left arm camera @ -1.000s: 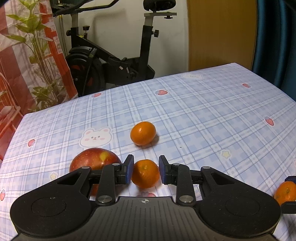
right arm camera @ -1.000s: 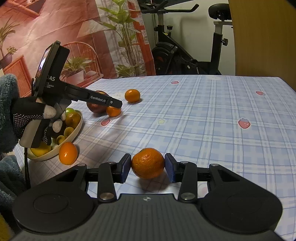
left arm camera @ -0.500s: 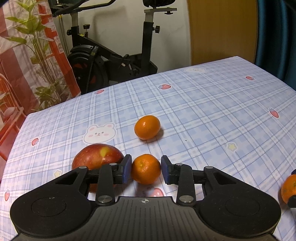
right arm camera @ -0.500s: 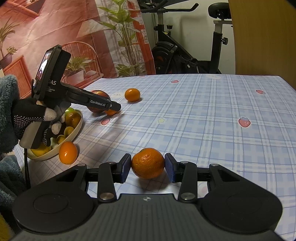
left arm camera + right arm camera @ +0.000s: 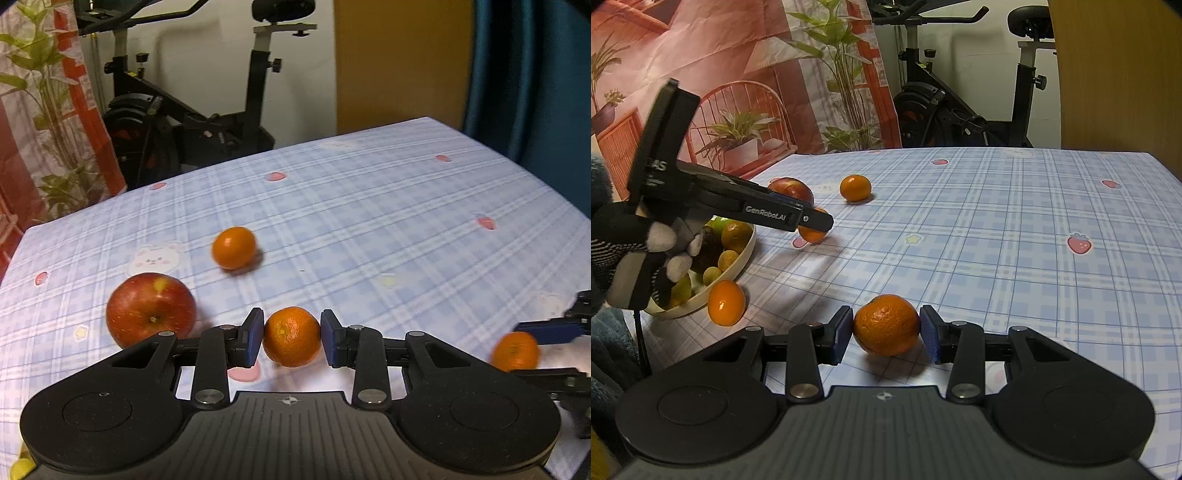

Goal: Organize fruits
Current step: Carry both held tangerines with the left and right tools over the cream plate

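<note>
In the left wrist view, the left gripper (image 5: 291, 338) has its two blue pads closed against a small mandarin (image 5: 291, 336), one pad on each side. The fruit seems lifted a little above the checked tablecloth (image 5: 369, 221), but I cannot tell this for sure. Just to the left, near the left finger, a red apple (image 5: 150, 309) lies on the cloth. Further back there is another mandarin (image 5: 233, 247), blurred. At the right edge a third orange fruit (image 5: 515, 350) shows between the blue fingers of the other gripper. No writing can be read in this view; the cloth has only strawberry and bear pictures.

In the right wrist view, the right gripper (image 5: 886, 334) has its pads on both sides of a bigger orange (image 5: 887, 325). The left pad touches it; at the right pad I see a thin gap, so I cannot tell if the grip is firm. The orange rests on the cloth. On the left, a gloved hand (image 5: 639, 254) holds the left gripper, which has the white label "GenRobot.AI" on its side. Under it stands a cream bowl (image 5: 738, 264) with mixed fruits, and a loose mandarin (image 5: 726, 302) lies just beside the rim of the bowl. An exercise bike (image 5: 960, 110) stands behind the table.
</note>
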Action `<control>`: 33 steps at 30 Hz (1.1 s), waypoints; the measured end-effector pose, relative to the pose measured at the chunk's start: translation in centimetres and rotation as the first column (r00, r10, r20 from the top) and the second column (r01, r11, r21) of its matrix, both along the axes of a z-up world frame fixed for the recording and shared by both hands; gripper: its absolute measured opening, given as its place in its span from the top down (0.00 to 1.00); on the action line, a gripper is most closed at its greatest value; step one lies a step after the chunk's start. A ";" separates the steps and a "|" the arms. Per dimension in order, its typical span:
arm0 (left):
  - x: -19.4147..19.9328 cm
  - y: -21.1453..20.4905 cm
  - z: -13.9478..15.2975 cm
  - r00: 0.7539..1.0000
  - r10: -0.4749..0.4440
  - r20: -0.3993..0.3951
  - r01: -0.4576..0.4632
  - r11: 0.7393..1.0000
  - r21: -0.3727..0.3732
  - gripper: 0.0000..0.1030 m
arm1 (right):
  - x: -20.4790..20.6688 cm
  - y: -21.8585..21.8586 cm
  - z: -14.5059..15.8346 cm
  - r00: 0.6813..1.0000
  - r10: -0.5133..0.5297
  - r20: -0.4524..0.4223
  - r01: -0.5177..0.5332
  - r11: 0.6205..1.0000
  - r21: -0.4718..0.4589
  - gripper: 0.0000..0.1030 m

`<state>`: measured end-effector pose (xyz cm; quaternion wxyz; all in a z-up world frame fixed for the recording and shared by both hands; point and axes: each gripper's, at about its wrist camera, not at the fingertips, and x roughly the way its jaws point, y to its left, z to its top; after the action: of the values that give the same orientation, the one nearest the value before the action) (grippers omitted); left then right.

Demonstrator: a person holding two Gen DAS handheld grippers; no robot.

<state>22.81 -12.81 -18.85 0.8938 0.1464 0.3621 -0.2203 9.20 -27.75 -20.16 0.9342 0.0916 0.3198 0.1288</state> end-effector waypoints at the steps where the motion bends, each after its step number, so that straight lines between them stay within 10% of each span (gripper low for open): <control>1: -0.3 -0.1 0.1 1.000 -0.005 0.000 0.005 1.000 -0.005 0.66 | 0.0 0.0 0.0 1.000 0.000 0.000 0.000 1.000 -0.001 0.59; 33: -4.1 14.4 5.7 0.982 0.188 0.030 -0.182 0.974 -0.134 0.66 | 4.7 8.0 4.6 0.975 0.207 0.083 -0.203 0.977 -0.058 0.59</control>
<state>18.67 1.61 -13.13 0.9256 0.0578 0.3398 -0.1561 13.85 -19.80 -15.57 0.9312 0.0292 0.2887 0.2207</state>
